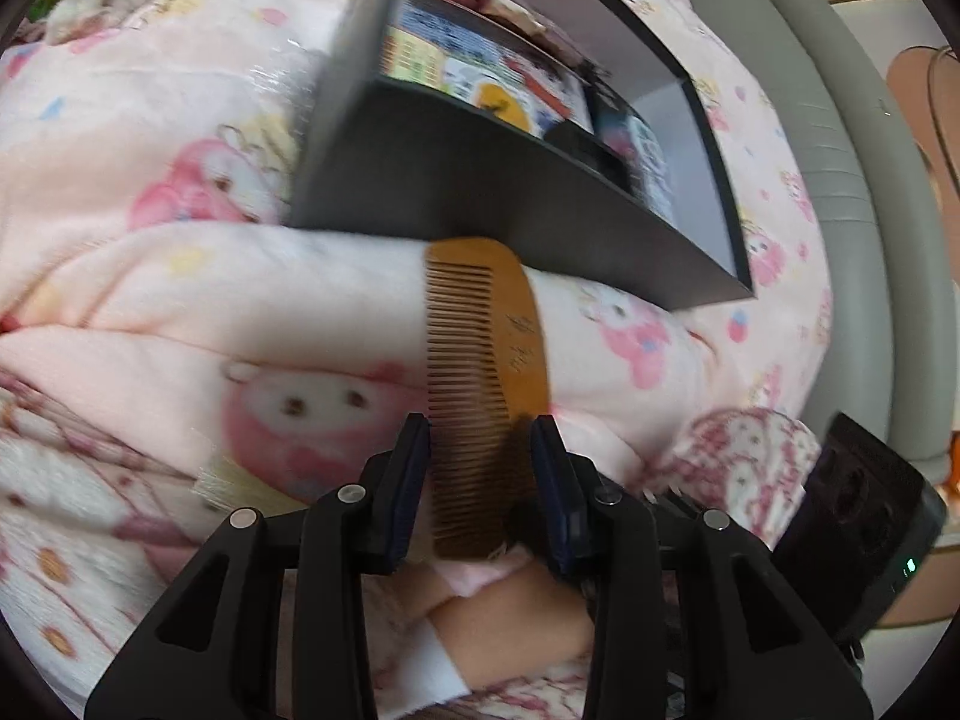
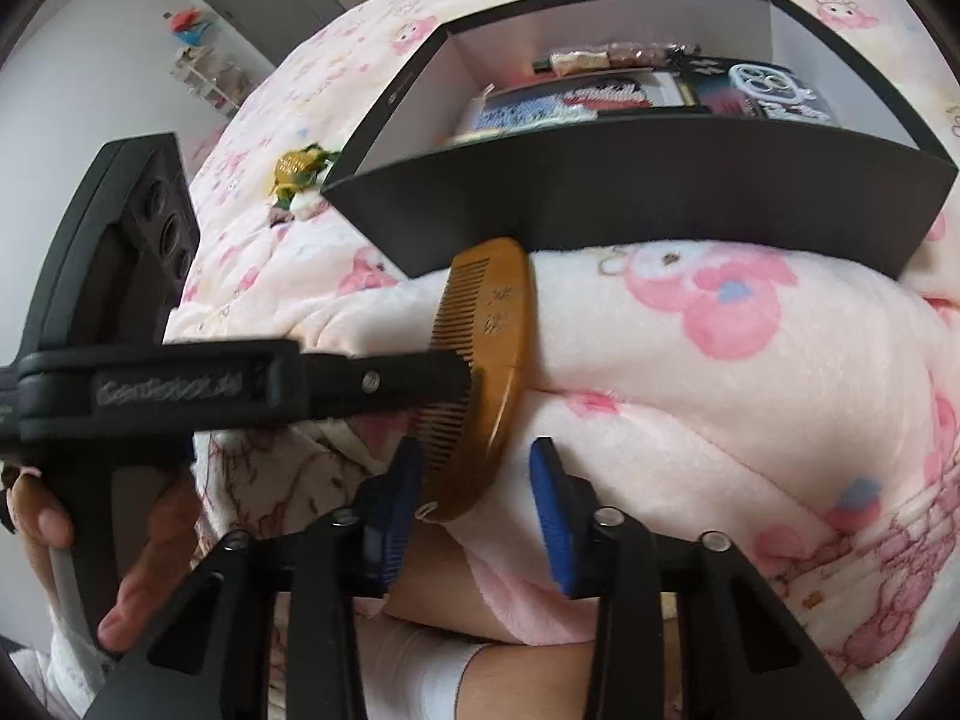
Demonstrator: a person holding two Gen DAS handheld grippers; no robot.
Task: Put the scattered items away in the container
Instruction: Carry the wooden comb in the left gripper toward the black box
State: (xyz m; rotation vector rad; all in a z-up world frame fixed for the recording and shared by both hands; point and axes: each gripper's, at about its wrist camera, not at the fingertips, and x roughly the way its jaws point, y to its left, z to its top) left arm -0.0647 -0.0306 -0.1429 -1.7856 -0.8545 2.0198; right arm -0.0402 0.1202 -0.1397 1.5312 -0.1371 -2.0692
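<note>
Because the comb (image 1: 486,384) lies lengthwise along the approach line, its near end sits between the part-open jaws of the left gripper (image 1: 480,438), pads apparently not pressing. The right gripper (image 2: 474,462), also part-open and gripping nothing, straddles the same near end. The comb's far end touches the near wall of the black box (image 2: 660,192) on the blanket (image 2: 750,390).

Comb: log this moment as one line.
comb on blanket by black box, not yet inside | left gripper: comb between fingers, grip unclear | right gripper: open around comb's near end
</note>
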